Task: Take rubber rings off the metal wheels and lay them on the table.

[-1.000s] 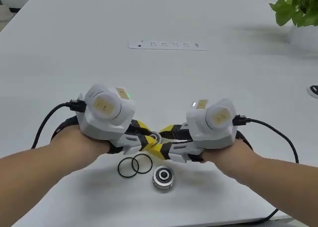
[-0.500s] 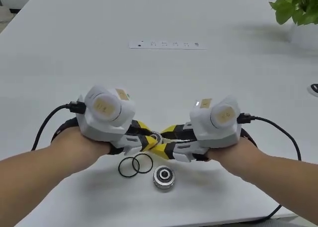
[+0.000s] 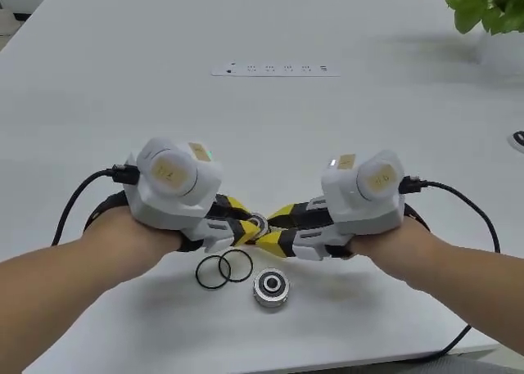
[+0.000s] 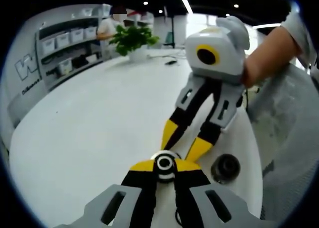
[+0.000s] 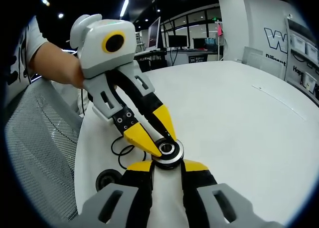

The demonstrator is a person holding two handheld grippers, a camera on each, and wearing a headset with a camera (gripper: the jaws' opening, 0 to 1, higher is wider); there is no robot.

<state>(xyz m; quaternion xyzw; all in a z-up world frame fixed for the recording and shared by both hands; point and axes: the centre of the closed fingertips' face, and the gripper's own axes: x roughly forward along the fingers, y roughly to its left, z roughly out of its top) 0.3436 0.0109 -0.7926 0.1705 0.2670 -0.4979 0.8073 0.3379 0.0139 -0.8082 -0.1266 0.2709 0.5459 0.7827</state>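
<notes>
Above the near edge of the table (image 3: 327,30), with left gripper (image 4: 165,169) clamped on rigid metal wheel (image 5: 168,150) and right gripper (image 5: 167,167) closure indeterminate, pinch presumably soft, stretchy rubber rings (image 3: 223,269) at the rim

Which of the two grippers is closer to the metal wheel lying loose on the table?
The right gripper. Its jaws hang just beyond the loose metal wheel; the left gripper is off to the wheel's left, beyond the two rubber rings. Both pinch a second wheel.
</notes>
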